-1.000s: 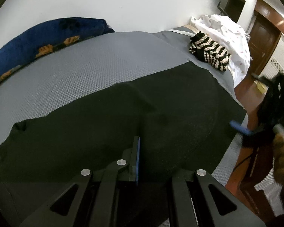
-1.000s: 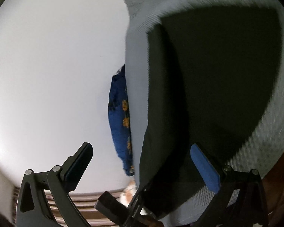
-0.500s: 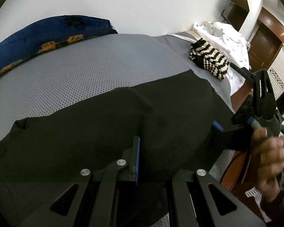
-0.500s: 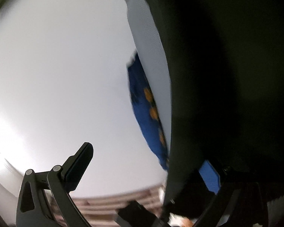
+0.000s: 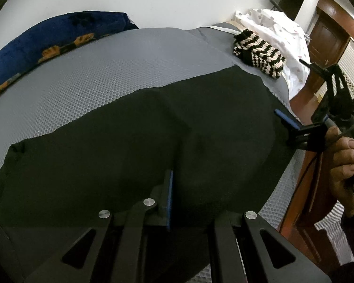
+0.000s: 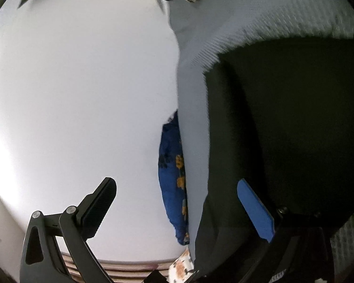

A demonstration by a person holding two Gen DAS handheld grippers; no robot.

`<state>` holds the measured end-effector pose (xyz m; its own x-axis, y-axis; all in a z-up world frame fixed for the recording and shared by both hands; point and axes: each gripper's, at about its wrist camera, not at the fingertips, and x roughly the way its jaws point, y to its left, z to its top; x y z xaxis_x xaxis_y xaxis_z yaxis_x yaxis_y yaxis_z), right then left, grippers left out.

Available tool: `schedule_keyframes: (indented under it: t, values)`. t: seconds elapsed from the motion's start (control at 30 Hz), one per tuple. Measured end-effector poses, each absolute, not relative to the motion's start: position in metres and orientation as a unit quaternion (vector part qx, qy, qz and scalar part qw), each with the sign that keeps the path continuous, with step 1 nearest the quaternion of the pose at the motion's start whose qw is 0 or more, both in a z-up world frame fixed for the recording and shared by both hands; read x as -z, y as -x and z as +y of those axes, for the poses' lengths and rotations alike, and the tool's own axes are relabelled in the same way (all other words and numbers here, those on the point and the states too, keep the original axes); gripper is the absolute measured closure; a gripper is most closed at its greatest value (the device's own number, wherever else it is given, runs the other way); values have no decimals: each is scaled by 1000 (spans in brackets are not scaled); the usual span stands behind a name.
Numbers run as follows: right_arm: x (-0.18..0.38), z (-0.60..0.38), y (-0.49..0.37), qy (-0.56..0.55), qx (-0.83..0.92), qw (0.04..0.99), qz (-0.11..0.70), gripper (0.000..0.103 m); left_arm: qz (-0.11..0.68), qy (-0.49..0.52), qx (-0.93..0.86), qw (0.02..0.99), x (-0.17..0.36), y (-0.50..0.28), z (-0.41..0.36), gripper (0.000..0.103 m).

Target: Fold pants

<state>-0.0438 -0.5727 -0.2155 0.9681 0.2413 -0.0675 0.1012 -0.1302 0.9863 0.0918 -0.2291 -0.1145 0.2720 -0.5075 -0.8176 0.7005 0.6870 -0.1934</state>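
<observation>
While my left gripper (image 5: 168, 188) stays clamped on the black pants (image 5: 129, 136) to anchor them, my right gripper (image 6: 177, 202) gapes wide beside their edge, ready to pinch.

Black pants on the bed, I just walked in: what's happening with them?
A person with a gripper in each hand is folding the black pants spread on the grey bed. The left gripper is shut, low over the near side of the cloth. The right gripper is open at the pants' right end, one finger by the edge.
</observation>
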Motion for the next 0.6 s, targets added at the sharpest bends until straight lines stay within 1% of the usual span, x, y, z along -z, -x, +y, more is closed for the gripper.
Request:
schedule_keyframes:
  t: [0.1, 0.2, 0.23, 0.37, 0.47, 0.57, 0.6]
  values:
    - [213, -557, 65, -753, -56, 644, 126, 3, 465, -98, 382, 792, 110, -93, -228, 96]
    - [220, -525, 80, -784, -86, 596, 151, 2, 473, -92, 384, 788, 110, -97, -228, 96]
    - [220, -512, 77, -786, -86, 590, 163, 0, 476, -84, 385, 786, 109, -100, -226, 96]
    - [228, -477, 42, -783, -111, 575, 209, 0, 478, -77, 385, 786, 107, -101, -224, 96]
    - [227, -474, 27, -789, -103, 578, 183, 0, 472, -81, 386, 789, 103, -100, -224, 96]
    - [219, -493, 24, -791, -99, 593, 119, 0, 470, -80, 387, 789, 103, -101, -222, 96]
    - [216, -499, 26, -785, -94, 603, 107, 3, 471, -79, 388, 788, 103, -101, -221, 96]
